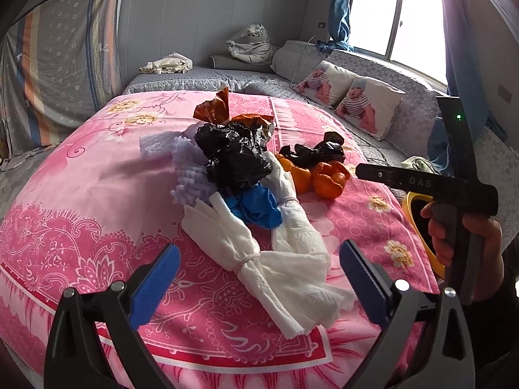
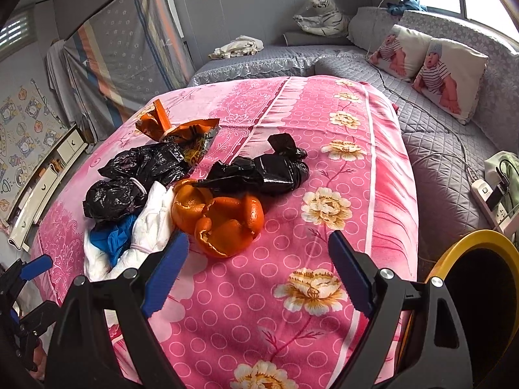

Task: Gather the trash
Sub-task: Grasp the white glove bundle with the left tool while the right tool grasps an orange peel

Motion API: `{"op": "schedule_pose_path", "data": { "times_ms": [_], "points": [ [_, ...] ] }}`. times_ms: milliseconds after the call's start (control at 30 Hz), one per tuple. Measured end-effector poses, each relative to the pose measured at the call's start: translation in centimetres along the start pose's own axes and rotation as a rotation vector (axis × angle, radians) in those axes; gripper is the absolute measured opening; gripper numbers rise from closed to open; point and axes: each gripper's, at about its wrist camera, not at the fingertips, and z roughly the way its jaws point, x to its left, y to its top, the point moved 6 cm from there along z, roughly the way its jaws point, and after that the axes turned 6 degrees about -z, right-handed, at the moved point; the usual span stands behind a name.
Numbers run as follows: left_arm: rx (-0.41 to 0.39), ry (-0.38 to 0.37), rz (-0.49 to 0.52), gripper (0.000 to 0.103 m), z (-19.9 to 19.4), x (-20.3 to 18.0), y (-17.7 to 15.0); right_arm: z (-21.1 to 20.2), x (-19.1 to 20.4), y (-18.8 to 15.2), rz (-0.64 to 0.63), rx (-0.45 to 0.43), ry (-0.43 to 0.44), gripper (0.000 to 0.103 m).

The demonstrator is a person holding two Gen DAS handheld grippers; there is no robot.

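Observation:
A heap of trash lies on a pink flowered blanket [image 1: 81, 194]. It holds white tissue bundles [image 1: 282, 278], a blue glove [image 1: 256, 207], crumpled black bags [image 1: 236, 159], orange peels [image 2: 217, 217], an orange snack wrapper [image 2: 181, 133] and lilac foam netting [image 1: 188, 168]. My left gripper [image 1: 259, 278] is open just above the near tissue bundle, whose tail lies between the blue pads. My right gripper [image 2: 258, 275] is open over bare blanket, just short of the orange peels. A second black bag [image 2: 269, 168] lies behind the peels.
A yellow-rimmed bin [image 2: 473, 291] stands at the blanket's right edge, close to my right gripper. A grey quilted couch [image 2: 438, 168] with baby-print pillows [image 2: 451, 74] runs behind. A power strip [image 2: 489, 201] and cable lie on it.

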Motion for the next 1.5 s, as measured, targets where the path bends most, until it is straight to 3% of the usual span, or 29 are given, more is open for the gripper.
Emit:
{"op": "schedule_pose_path", "data": {
  "times_ms": [200, 500, 867, 1200, 1233, 1400, 1500],
  "points": [
    [0.001, -0.058, 0.07, 0.095, 0.5, -2.6, 1.0, 1.1, -0.5, 0.2, 0.001, 0.012, 0.004, 0.083],
    [0.088, -0.126, 0.124, 0.093, 3.6, -6.1, 2.2, 3.2, -0.6, 1.1, -0.01, 0.053, 0.06, 0.083],
    [0.223, -0.098, 0.082, 0.074, 8.0, -5.8, 1.1, 6.3, 0.0, 1.7, -0.023, 0.117, 0.101, 0.081],
    [0.302, -0.057, 0.006, 0.069, 10.9, -4.0, 0.6, 7.4, 0.1, 1.7, -0.021, 0.13, 0.102, 0.08],
    [0.307, -0.06, -0.004, 0.067, 11.1, -3.9, 0.4, 7.5, 0.1, 1.7, -0.025, 0.129, 0.099, 0.08],
    [0.296, -0.032, -0.011, 0.038, 11.3, -3.4, 0.4, 7.7, 0.2, 1.5, -0.038, 0.133, 0.082, 0.07],
    [0.296, -0.037, -0.04, 0.031, 11.2, -2.7, 0.4, 7.8, 0.1, 1.5, -0.047, 0.14, 0.065, 0.063]
  ]
}}
